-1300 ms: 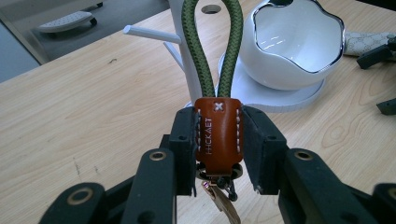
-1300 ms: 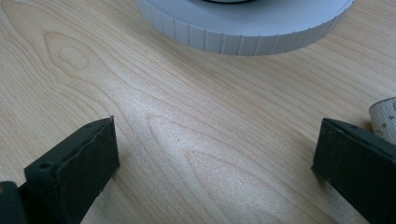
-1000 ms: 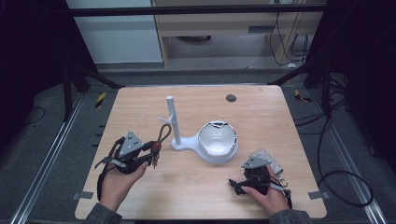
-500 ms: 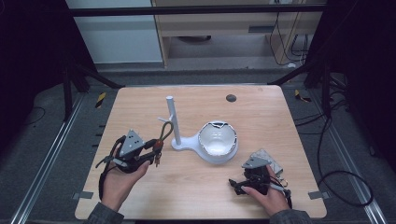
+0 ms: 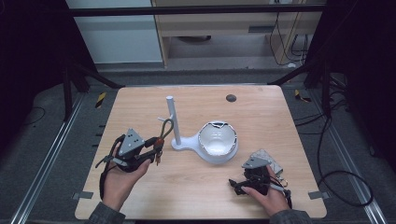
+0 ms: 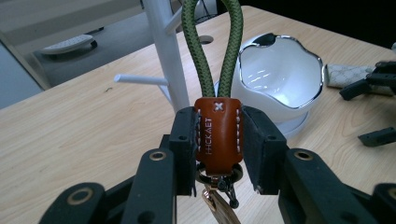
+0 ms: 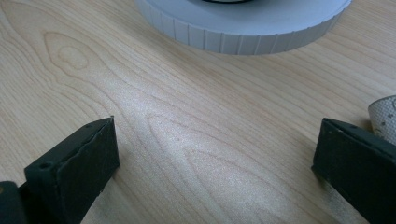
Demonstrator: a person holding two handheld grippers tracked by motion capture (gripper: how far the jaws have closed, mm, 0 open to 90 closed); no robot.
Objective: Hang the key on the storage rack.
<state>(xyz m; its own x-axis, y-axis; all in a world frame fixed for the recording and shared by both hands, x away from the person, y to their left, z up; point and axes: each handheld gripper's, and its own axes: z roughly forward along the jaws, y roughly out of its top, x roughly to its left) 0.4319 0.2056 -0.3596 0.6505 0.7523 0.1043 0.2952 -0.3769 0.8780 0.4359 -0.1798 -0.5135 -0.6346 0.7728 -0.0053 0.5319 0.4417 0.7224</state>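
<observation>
My left gripper point(image 6: 217, 149) is shut on the brown leather tab point(image 6: 217, 128) of a key strap, whose green cord loop point(image 6: 212, 46) stands up above the jaws. Metal clips hang below the tab. In the high view the left gripper point(image 5: 155, 148) holds the loop point(image 5: 164, 127) just left of the white stand's pole point(image 5: 171, 119). A short peg point(image 6: 140, 79) sticks out from the pole. The white bowl point(image 5: 217, 142) sits on the stand's base. My right gripper point(image 5: 235, 186) rests low on the table, open, jaws wide apart over bare wood point(image 7: 215, 154).
A patterned grey pouch point(image 5: 267, 157) lies beside the right hand, and its edge point(image 7: 385, 116) shows by the right jaw. The ribbed white base point(image 7: 243, 28) lies ahead of the right gripper. A dark round hole point(image 5: 230, 98) marks the far table.
The left gripper with the key strap has crept slightly forward toward the stand. The right hand has stayed put.
</observation>
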